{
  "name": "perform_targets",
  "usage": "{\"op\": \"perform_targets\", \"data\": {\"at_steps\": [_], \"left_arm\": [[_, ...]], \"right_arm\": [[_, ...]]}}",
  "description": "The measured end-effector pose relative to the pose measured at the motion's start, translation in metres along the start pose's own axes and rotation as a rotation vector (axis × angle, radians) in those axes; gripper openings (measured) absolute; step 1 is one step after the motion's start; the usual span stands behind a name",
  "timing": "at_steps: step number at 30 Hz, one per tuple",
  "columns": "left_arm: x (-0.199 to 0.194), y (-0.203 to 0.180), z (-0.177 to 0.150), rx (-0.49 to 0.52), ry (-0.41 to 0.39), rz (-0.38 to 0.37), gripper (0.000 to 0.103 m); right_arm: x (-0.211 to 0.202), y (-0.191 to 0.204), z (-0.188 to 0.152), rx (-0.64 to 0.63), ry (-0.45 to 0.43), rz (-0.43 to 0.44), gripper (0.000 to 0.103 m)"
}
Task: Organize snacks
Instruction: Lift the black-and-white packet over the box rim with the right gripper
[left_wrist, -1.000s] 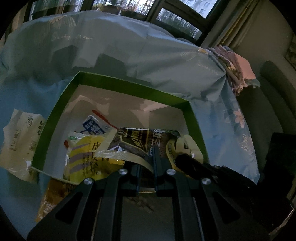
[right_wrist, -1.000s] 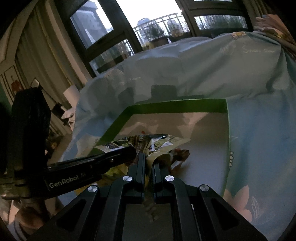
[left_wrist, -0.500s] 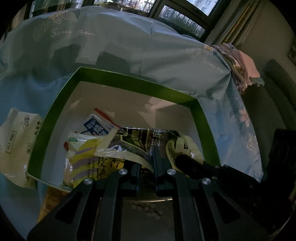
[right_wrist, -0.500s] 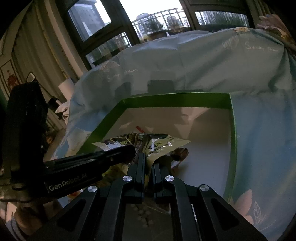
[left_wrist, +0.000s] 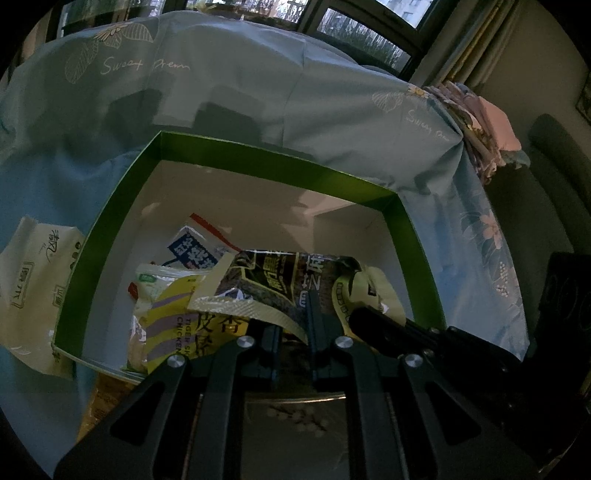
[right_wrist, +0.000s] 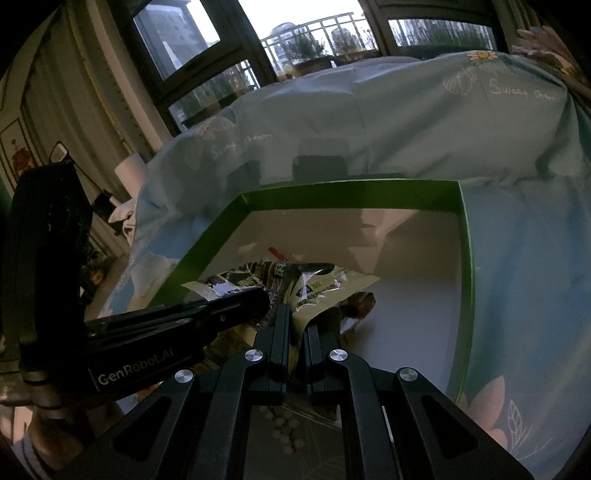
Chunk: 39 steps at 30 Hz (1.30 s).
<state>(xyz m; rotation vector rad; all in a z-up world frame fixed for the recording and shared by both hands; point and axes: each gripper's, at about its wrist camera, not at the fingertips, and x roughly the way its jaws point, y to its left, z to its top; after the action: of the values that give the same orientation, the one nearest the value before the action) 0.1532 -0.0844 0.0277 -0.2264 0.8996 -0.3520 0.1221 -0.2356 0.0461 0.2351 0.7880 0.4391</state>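
Left gripper (left_wrist: 293, 328): jaws just beginning to part, the near edge of the dark-and-cream crinkled foil snack packet (left_wrist: 295, 280) between them, pads in contact; right gripper (right_wrist: 295, 332): jaws fully closed, pinching the same packet's (right_wrist: 317, 291) cream end; packet held between both grippers above the green-walled, white-floored cardboard box (left_wrist: 258, 162); yellow-and-purple striped snack bag (left_wrist: 173, 317) and blue-and-white packet (left_wrist: 192, 254) lying in the box beneath; box resting on pale blue printed bedsheet (left_wrist: 221, 85); white tissue pack (left_wrist: 33, 273) outside the box's left wall.
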Motion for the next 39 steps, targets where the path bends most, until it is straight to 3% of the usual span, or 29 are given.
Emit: {"op": "perform_targets", "data": {"at_steps": [39], "left_arm": [[0.0060,0.0035,0.0009,0.011,0.009,0.027,0.015]], "right_arm": [[0.0063,-0.0001,-0.0020,-0.007,0.010,-0.011,0.007]]}}
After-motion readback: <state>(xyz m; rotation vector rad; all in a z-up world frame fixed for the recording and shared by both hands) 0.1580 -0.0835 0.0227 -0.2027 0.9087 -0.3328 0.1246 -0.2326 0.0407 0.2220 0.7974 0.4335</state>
